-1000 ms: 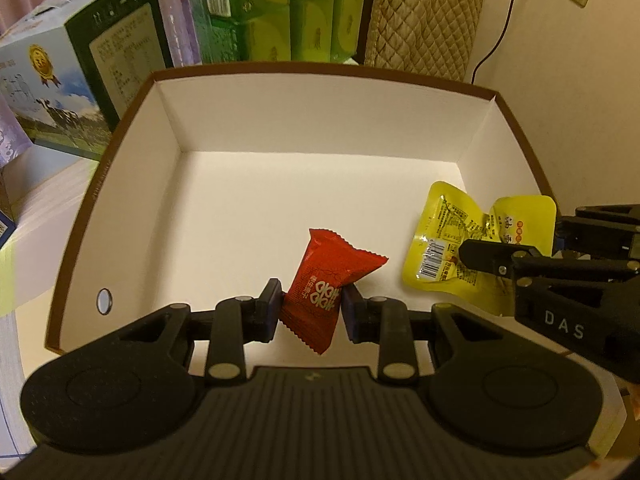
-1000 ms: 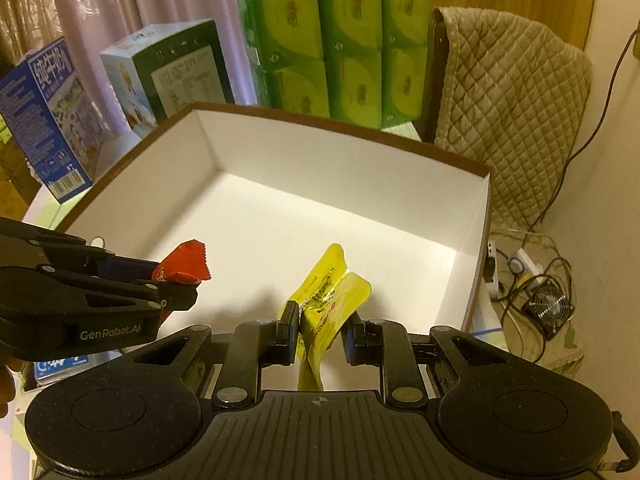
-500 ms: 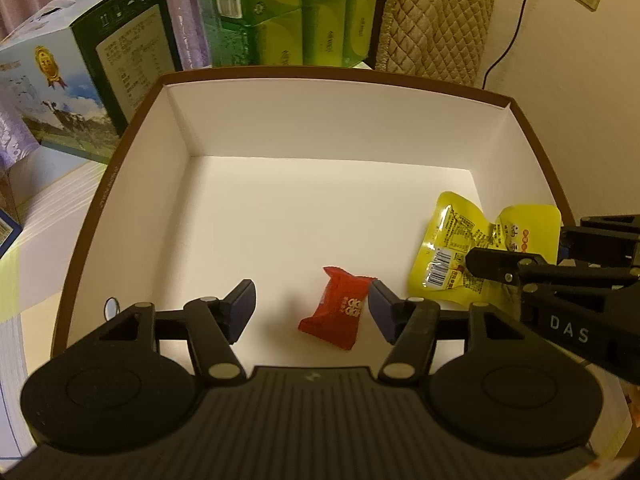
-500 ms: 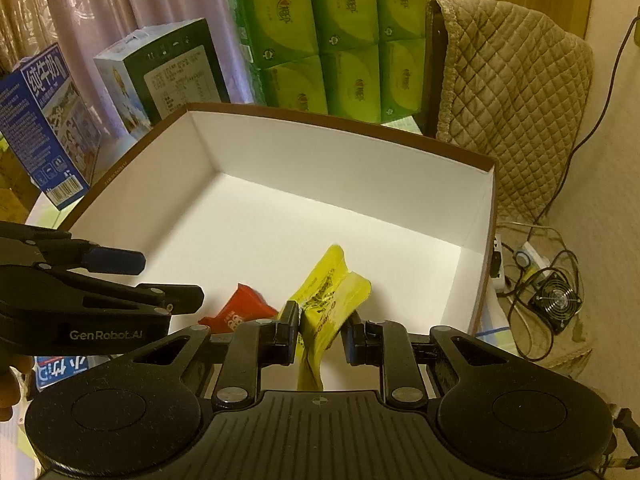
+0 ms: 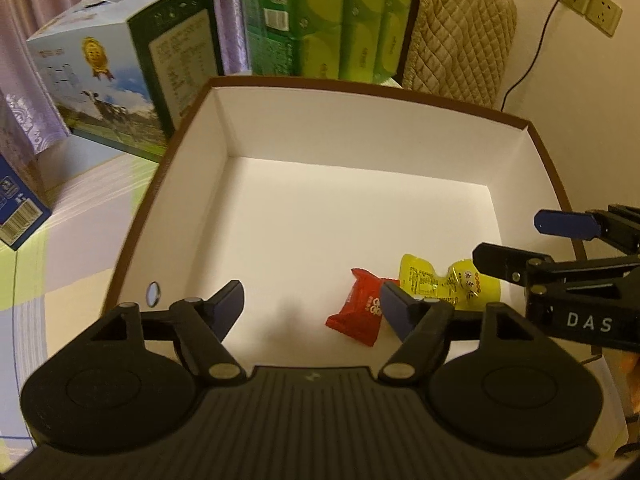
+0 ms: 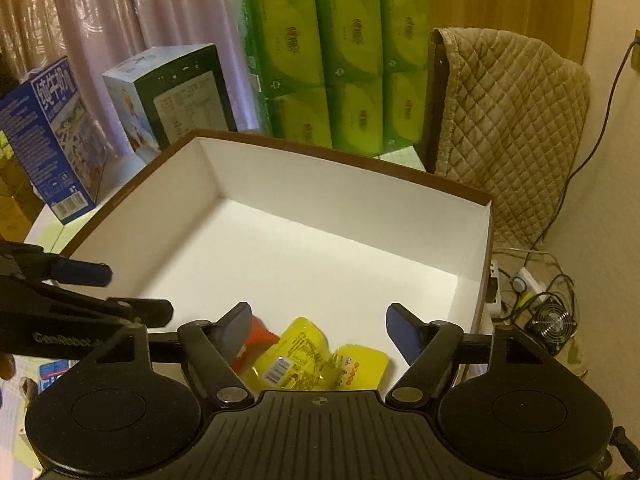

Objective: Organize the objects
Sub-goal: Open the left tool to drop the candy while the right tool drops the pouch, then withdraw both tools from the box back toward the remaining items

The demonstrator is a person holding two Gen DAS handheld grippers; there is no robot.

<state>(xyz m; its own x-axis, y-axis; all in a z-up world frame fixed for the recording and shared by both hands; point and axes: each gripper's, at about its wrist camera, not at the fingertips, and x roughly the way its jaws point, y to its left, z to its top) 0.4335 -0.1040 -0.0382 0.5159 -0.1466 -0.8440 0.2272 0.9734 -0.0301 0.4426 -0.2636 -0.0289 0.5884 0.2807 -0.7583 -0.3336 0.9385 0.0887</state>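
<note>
We have both snacks down: the red packet [image 5: 362,309] and yellow pouch [image 5: 444,282] lie side by side on the white box [image 5: 304,216] floor, near its front wall. Our left gripper [image 5: 312,300] and right gripper [image 6: 320,324] hang spread and empty, so this pair looks done; nothing else to sort is in view.

Two snack packets lie touching inside the box [image 5: 192,184], lower right of the frame: candy [image 5: 362,312] left, pouch [image 5: 444,284] right. Cartons [image 5: 120,80] and tissue packs [image 5: 332,20] stand behind.

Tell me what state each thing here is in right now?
Left gripper: open, empty.
Right gripper: open, empty.
Red candy packet: lying in the box.
Yellow snack packet: lying beside it.
White box: open-topped.
</note>
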